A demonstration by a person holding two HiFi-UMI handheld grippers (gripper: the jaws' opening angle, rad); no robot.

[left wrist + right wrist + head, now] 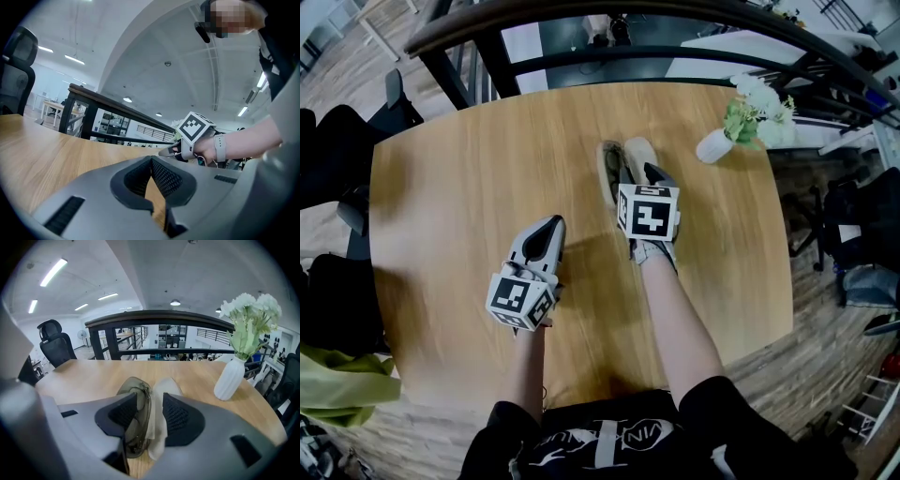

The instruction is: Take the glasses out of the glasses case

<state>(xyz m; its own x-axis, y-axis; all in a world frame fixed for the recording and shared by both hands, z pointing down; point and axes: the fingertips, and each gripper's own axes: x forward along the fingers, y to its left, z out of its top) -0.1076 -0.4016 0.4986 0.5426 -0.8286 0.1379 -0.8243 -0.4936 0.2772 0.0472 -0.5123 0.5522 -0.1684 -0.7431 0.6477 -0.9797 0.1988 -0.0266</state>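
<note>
The glasses case lies open on the wooden table (469, 187), with an olive half (610, 172) on the left and a cream half (639, 155) on the right. My right gripper (641, 174) points down over its near end. In the right gripper view the olive half (136, 397) and the cream half (160, 394) lie between the spread pads of the right gripper (149, 412), which stands open. I cannot make out the glasses themselves. My left gripper (546, 234) rests lower left of the case, shut and empty (151, 164).
A white vase (712, 145) with pale flowers (251, 319) stands on the table to the right of the case. A dark railing (609, 19) runs behind the table's far edge. Black office chairs (337, 141) stand at the left.
</note>
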